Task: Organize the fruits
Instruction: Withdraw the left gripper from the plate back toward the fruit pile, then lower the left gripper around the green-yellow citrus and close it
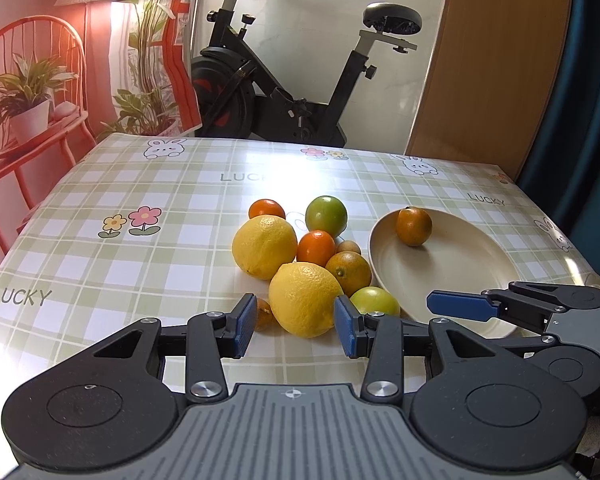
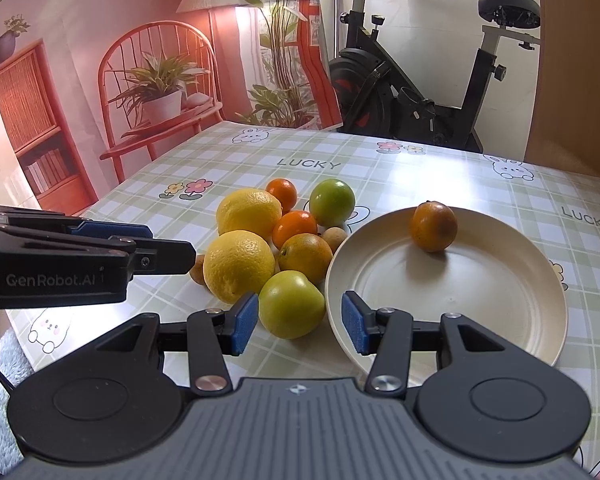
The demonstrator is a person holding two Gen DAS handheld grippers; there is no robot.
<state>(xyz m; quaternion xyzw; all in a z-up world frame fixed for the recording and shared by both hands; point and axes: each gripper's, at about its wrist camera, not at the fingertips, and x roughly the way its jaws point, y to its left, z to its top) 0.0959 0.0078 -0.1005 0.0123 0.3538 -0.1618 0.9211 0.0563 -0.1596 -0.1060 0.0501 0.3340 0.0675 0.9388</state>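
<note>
A pile of fruit lies on the checked tablecloth: two yellow lemons, small oranges, and green fruits. A cream plate to the right holds one orange, also seen in the right wrist view. My left gripper is open, its pads on either side of the near lemon. My right gripper is open just in front of the near green fruit, by the plate's rim.
The table has a patterned cloth with "LUCKY" print. An exercise bike stands behind the far edge. A backdrop with a red chair and plants is at the left. A wooden panel stands at the right.
</note>
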